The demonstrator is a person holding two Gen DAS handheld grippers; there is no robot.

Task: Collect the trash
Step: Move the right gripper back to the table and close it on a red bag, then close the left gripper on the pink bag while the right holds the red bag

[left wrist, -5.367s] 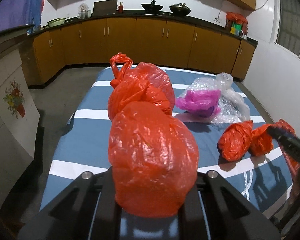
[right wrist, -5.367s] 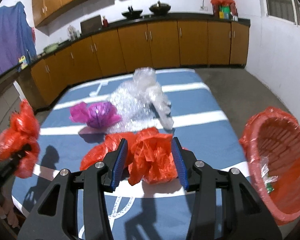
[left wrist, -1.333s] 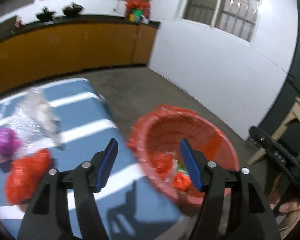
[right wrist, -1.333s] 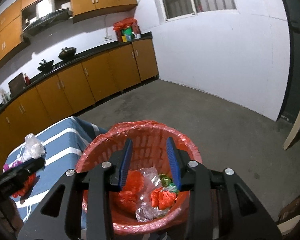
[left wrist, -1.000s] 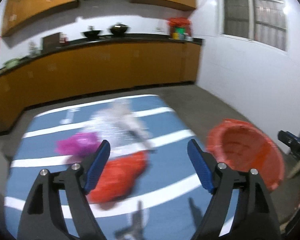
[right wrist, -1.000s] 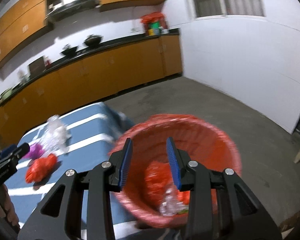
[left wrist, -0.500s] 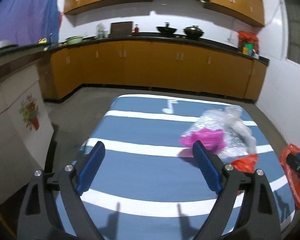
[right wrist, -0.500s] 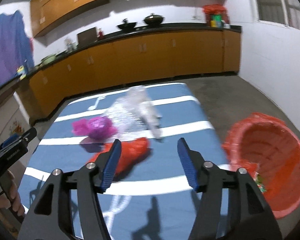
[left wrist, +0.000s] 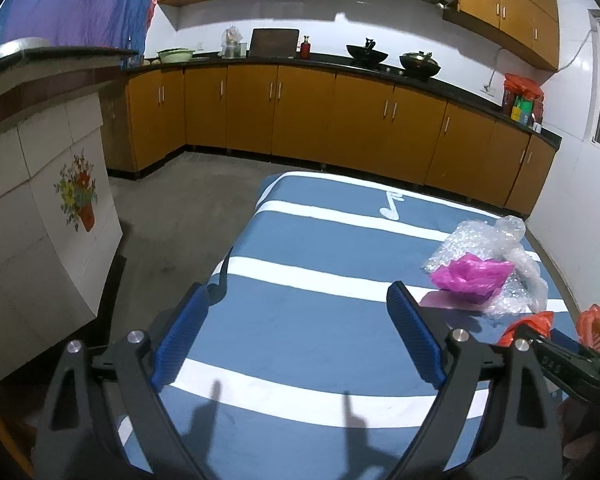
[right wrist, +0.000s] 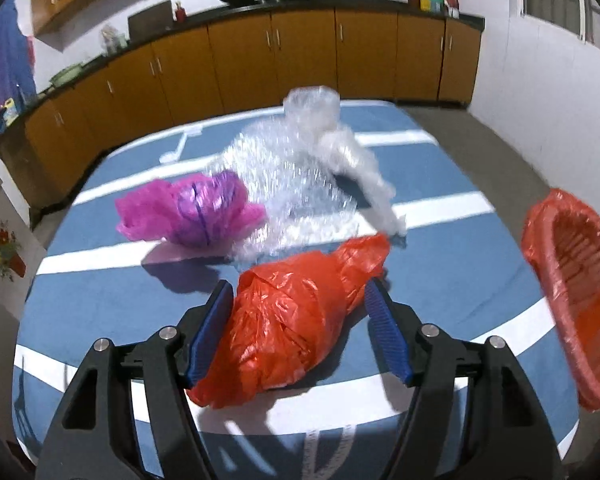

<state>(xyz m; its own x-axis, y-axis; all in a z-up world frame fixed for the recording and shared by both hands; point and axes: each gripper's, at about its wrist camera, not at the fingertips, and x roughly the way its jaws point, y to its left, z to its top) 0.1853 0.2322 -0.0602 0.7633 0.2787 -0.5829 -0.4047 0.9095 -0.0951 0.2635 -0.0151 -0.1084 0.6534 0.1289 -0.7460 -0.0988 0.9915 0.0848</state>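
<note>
An orange-red plastic bag (right wrist: 296,316) lies on the blue striped table (right wrist: 100,300). My right gripper (right wrist: 298,300) is open with its jaws on either side of the bag, not pressing it. Behind it lie a magenta bag (right wrist: 192,212) and clear bubble wrap (right wrist: 300,160). A red trash basket (right wrist: 576,280) stands off the table's right edge. My left gripper (left wrist: 296,312) is open and empty over the left part of the table (left wrist: 300,320). There the magenta bag (left wrist: 472,276), bubble wrap (left wrist: 496,240) and a bit of the orange bag (left wrist: 528,324) show at right.
Orange kitchen cabinets (left wrist: 300,112) with a dark counter run along the back wall. A white tiled counter with a flower picture (left wrist: 40,220) stands left of the table. The right gripper's body (left wrist: 572,364) shows at the lower right of the left wrist view.
Both grippers swung from the basket back to the table. The right gripper moved forward and down, so its open jaws now straddle the orange bag. The left gripper turned further left.
</note>
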